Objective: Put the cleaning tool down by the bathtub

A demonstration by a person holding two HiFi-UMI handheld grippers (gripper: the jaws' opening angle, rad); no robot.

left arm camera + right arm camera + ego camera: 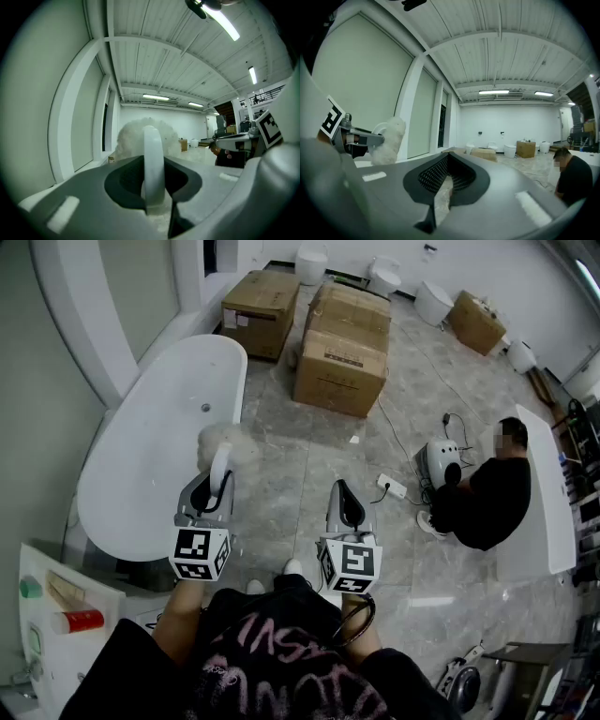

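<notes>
**Fluffy head over the tub rim: a release here risks landing inside, not beside**

At the lower left of the head view a small white surface [56,634] carries a red bottle [80,620], just beside the near end of the bathtub [141,427]. Anything swung low and left could knock it.

The tub fills the left-centre of the frame. Its right rim curves under the left tool [214,491], whose jaws are clamped on the thin white handle of the cleaning tool [228,442]. The left gripper view shows the handle standing upright between the jaws with the fluffy head beyond it. In the head view that head hangs about over the tub's right rim.

Let go from there, it would likely drop into the basin or bounce off the rim. The grip is on a narrow, smooth-looking handle, so I would also expect the head's weight to pivot it in the jaws if the tool tilts quickly.

The open room lies just right of the rim: a strip of bare marble floor [281,465] between the two tools, reaching up-frame to the cardboard boxes [342,352].

The right tool [345,502] has its jaws together and holds nothing. Further right, a power strip [392,487] with its cable and a seated person [483,493] bound the free floor. Setting down is safest close to the tub's side.
</notes>
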